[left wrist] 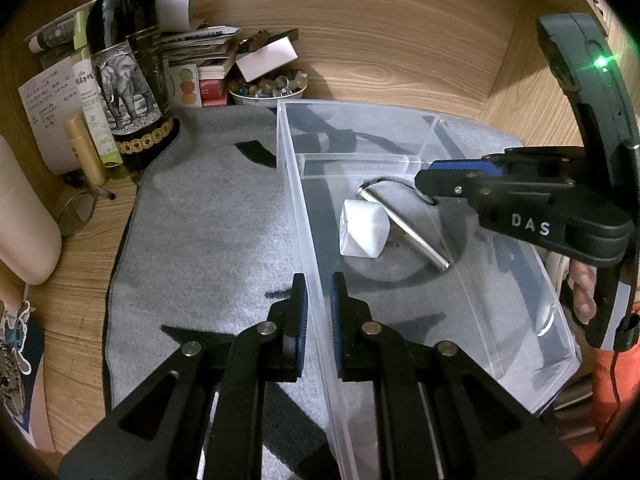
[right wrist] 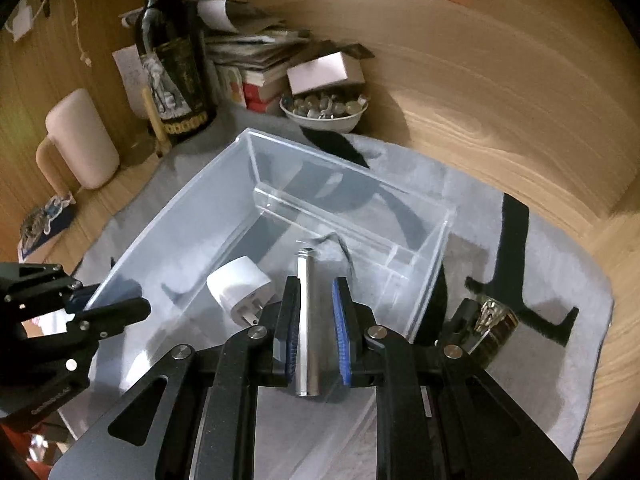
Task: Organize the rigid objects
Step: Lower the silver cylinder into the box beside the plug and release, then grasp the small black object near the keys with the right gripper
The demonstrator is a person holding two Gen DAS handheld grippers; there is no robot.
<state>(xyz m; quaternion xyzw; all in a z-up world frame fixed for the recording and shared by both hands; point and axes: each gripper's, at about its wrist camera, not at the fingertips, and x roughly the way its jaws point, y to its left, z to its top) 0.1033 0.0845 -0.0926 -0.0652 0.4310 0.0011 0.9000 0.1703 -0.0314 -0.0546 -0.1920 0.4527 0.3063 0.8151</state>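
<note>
A clear plastic box (left wrist: pixel 400 128) (right wrist: pixel 168 216) stands on a grey mat. Inside lie a white plug adapter (left wrist: pixel 362 228) (right wrist: pixel 240 284) and a silver metal cylinder (left wrist: pixel 408 228) (right wrist: pixel 306 320) with a dark cord. My left gripper (left wrist: pixel 319 300) (right wrist: pixel 116 300) is shut on the box's left wall. My right gripper (right wrist: pixel 316 320) (left wrist: pixel 428 192) hangs over the box, its jaws a little apart on either side of the cylinder, which lies on the box floor.
A dark wine bottle (left wrist: pixel 128 68) (right wrist: pixel 176 68), a stack of books and papers (left wrist: pixel 200 52), a bowl of marbles (left wrist: pixel 268 88) (right wrist: pixel 324 110) and a pink mug (right wrist: pixel 80 140) stand at the back. A small brown and silver object (right wrist: pixel 496 324) lies on the mat to the right.
</note>
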